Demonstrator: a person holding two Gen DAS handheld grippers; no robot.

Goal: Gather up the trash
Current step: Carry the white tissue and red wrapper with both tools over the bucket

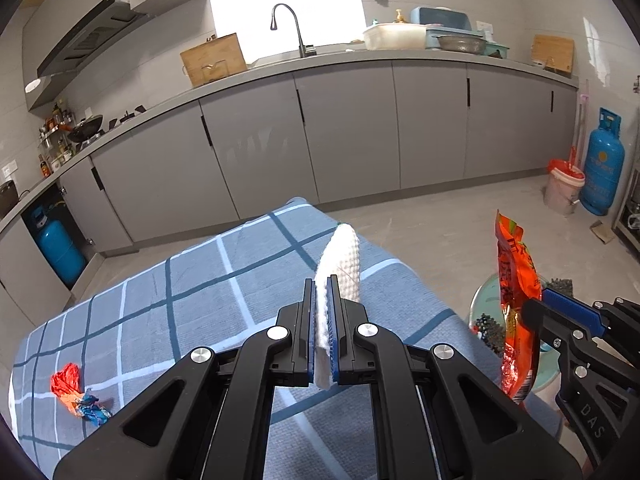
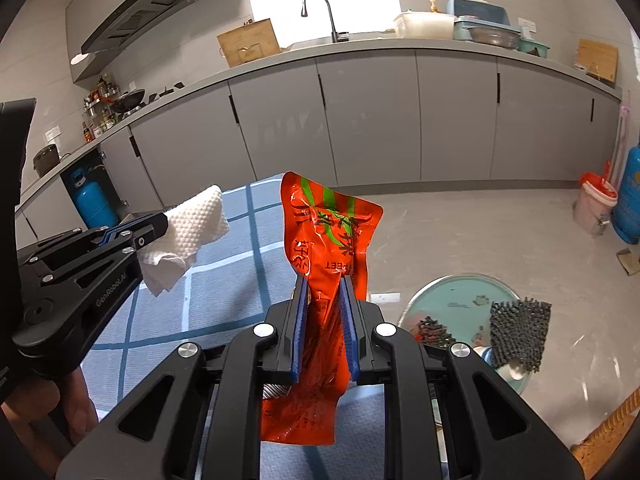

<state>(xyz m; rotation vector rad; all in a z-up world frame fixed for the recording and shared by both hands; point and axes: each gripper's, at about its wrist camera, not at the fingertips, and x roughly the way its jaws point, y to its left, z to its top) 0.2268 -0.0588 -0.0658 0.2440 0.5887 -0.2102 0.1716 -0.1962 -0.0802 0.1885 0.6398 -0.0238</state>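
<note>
Lower left of the left wrist view: two crumpled wrappers (image 1: 80, 394) lying on the blue checked cloth (image 1: 160, 300), apparently not yet collected.

Centre: left gripper (image 1: 321, 300) clamped tight on one white paper towel (image 1: 340, 268), lifted clear of the cloth, presumably for carrying to a bin.

Right edge: right gripper (image 2: 324, 304) pinching one orange snack packet (image 2: 328, 232) at mid-length, top standing upright, bottom hanging below.

Far right: one lined bucket (image 1: 564, 190) beside one blue gas cylinder (image 1: 604, 164), likely the drop point.
</note>
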